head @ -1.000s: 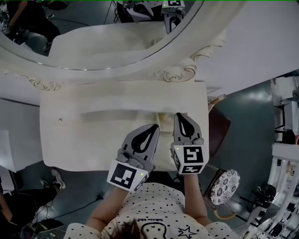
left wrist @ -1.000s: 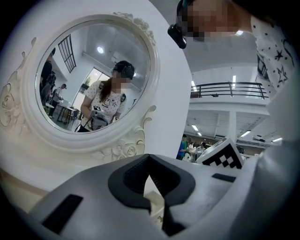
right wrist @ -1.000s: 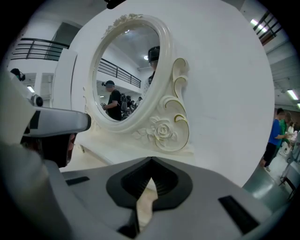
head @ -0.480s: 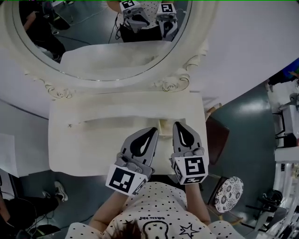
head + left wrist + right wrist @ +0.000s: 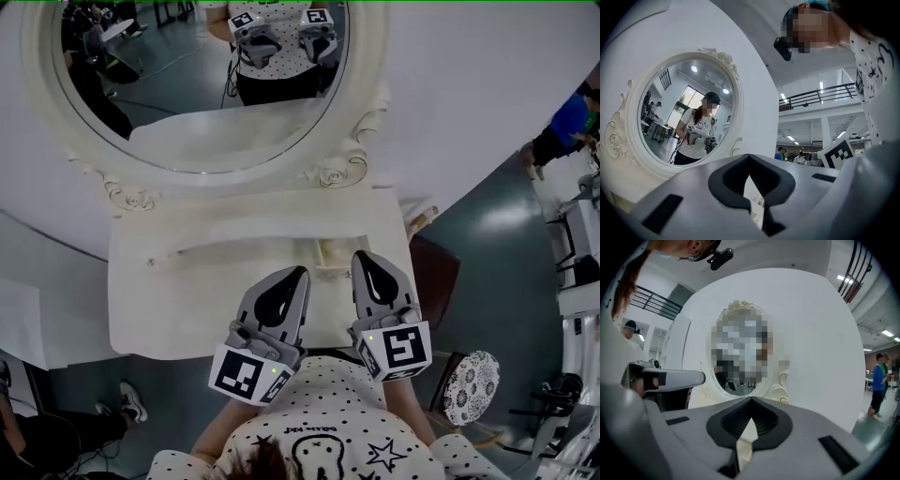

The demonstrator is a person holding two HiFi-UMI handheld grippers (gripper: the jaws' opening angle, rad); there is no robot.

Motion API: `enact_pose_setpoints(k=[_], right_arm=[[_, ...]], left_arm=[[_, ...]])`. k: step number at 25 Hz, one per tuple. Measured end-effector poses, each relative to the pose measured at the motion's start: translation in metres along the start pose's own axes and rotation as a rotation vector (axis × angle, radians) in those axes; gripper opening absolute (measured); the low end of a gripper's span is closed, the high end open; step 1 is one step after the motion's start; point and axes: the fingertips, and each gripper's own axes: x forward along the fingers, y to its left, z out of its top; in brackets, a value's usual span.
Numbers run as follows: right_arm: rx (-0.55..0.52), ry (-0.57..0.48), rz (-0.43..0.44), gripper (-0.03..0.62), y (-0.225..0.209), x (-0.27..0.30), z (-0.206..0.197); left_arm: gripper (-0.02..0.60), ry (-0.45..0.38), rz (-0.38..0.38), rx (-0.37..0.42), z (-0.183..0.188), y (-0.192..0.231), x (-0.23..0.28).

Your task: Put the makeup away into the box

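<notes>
Left tool [image 5: 297, 274], right tool [image 5: 364, 257] shut over vanity table [image 5: 169, 300]; mirror [image 5: 187, 103] ahead.

— What lies by the grippers?
— A cream table [image 5: 169, 300] spreads beneath the tips of the left gripper [image 5: 299, 273] and the right gripper [image 5: 362, 256]. Beyond the tips, an oval mirror [image 5: 202, 84] in a carved white frame stands against a white wall [image 5: 487, 75].
— And to the right gripper's side?
— A round patterned stool [image 5: 472, 386] sits near its back end on the grey floor [image 5: 506, 225]. Well off to its right stands a person in blue [image 5: 562, 127].
— Left?
— A shoe [image 5: 131, 401], behind and left of the left gripper.
</notes>
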Motion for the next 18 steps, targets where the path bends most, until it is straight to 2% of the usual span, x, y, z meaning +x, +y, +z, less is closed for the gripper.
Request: enact_pose_setpoints(k=[9,18], right_arm=[[-0.005,-0.052,0.033,0.006,0.017,-0.035,0.002],[0.005,-0.049,0.036,0.006,0.018,-0.053,-0.009]], left_arm=[[-0.005,0.010,-0.017,0.013,-0.002,-0.016,-0.017],[-0.005,0.033,-0.022,0.014,-0.009,-0.023,-0.025]])
